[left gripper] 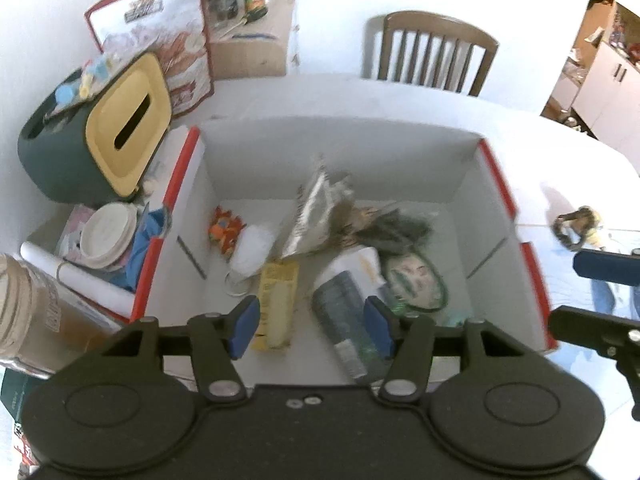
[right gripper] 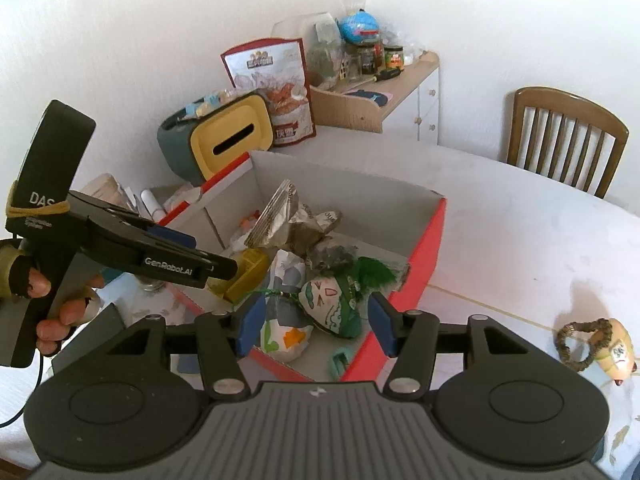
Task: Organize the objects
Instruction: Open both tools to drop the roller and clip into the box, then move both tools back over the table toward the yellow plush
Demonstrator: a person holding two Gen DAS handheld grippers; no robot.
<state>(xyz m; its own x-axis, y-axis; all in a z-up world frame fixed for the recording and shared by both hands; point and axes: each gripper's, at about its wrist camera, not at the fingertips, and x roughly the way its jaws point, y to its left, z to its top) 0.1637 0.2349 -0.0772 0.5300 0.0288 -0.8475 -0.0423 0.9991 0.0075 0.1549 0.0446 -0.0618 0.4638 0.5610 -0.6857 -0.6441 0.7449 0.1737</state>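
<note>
Right now both of your grippers are spread wide and carry nothing: the left gripper [left gripper: 312, 328] hangs over the near edge of the red-and-white box [left gripper: 536, 280], and the right gripper [right gripper: 314, 326] hovers at the box's near corner, low in its own frame. Just beyond the right gripper's blue pads [right gripper: 251, 326] lies the green painted pouch [right gripper: 332, 306], inside the box, with a small teal clip [right gripper: 339, 362] below it near the lower wall. Further in sit a yellow carton [left gripper: 276, 304], a grey-green packet [left gripper: 348, 332] and, at mid-frame, a crumpled silver foil bag [left gripper: 316, 212] that stands up above the rest. The one loose thing you have left on the table [right gripper: 520, 216] is the small figure with a woven loop [right gripper: 596, 346], at the lower right of the right wrist view, well apart from the box. I judge that to be your next pick. The risk is in the reach: your two tools are close, the left one crossing the left of the right view, so a quick swing could knock them together. The figure looks rounded and light, so a pinch off its middle could roll it toward the table edge. When dropping it in, mind the tall foil bag, which could tip things out. At the upper left, the tissue box [left gripper: 128, 128] and snack bag [left gripper: 160, 36] stay clear of it all.
</note>
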